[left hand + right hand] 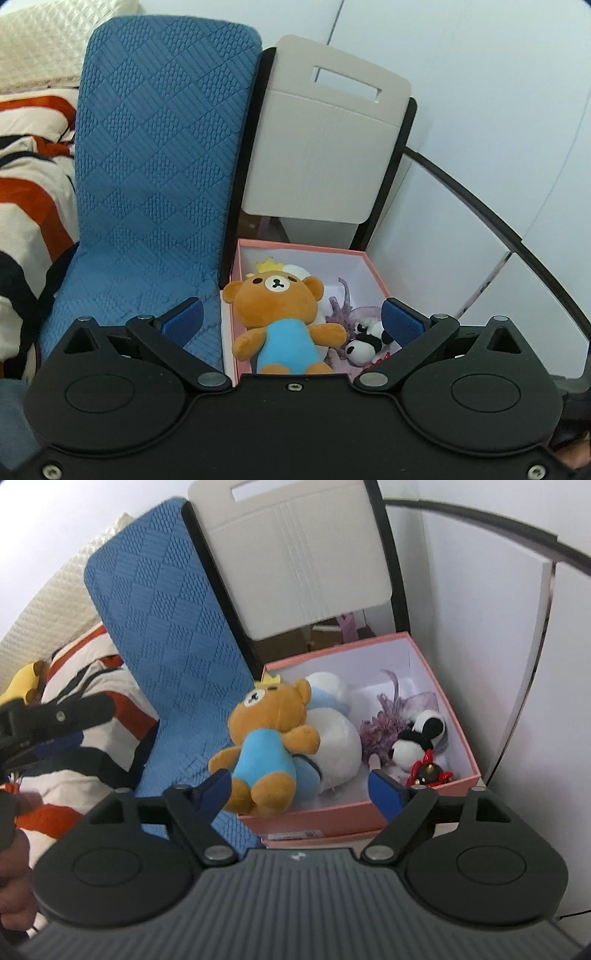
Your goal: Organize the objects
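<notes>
A pink box [303, 248] [314, 816] stands open beside a blue quilted seat. On top of its contents lies a brown plush bear [280, 314] [269, 734] in a light blue shirt with a small yellow crown, resting on a white plush [340, 746]. A purple frilly toy [384, 720], a black-and-white plush [364, 341] [421, 734] and a small red figure [428, 771] fill the box's right side. My left gripper [291, 319] is open above the box. My right gripper [299, 788] is open too, its blue pads either side of the bear's legs without pressing them.
The blue quilted seat [155, 166] rises left of the box, and a beige chair back [325, 147] stands behind it. A striped blanket [85, 686] and a yellow plush [22, 683] lie further left. White cabinet panels [480, 110] close off the right.
</notes>
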`<action>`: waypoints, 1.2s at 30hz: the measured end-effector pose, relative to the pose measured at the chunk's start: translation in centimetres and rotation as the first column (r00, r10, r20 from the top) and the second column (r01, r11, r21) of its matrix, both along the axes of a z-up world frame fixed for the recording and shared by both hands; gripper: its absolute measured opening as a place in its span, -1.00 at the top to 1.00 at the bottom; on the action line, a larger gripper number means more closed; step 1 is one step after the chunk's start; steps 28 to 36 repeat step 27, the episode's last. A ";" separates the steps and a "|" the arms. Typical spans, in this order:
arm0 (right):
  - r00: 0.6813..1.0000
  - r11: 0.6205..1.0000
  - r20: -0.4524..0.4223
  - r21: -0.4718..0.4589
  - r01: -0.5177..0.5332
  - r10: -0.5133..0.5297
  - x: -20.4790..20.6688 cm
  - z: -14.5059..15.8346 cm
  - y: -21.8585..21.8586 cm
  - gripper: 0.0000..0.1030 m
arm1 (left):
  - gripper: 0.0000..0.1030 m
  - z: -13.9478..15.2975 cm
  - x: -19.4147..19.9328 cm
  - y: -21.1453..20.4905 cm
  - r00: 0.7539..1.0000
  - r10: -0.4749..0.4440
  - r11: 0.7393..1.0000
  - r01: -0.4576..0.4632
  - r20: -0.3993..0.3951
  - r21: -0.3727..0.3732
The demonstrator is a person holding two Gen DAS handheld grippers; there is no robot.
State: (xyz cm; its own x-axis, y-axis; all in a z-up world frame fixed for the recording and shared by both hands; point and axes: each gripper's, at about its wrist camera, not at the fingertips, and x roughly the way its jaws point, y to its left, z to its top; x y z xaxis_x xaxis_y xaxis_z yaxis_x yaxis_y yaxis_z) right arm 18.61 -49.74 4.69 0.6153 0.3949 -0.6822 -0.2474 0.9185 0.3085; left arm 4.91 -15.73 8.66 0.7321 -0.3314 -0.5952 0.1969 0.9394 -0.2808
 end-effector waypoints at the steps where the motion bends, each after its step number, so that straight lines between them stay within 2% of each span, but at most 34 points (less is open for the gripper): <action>1: 1.000 1.000 0.003 -0.003 0.001 -0.001 0.0 -0.1 0.0 -0.85 | -0.99 0.0 0.0 0.0 1.000 0.001 1.000 -0.001 -0.004 -0.006; 3: 1.000 1.000 0.000 -0.004 -0.001 0.001 0.1 -0.2 0.1 -1.00 | -0.99 0.0 0.0 0.1 1.000 0.003 1.000 -0.003 -0.004 -0.002; 18: 1.000 1.000 -0.001 -0.011 0.022 -0.022 -0.3 -0.1 -0.4 -1.00 | -0.99 0.0 -1.0 -0.7 1.000 -0.028 1.000 0.028 -0.006 0.006; 36: 1.000 1.000 0.000 -0.018 -0.004 0.004 -0.4 0.2 -0.1 -1.00 | -0.99 0.1 -1.4 -0.8 0.999 -0.033 0.999 0.033 -0.004 0.004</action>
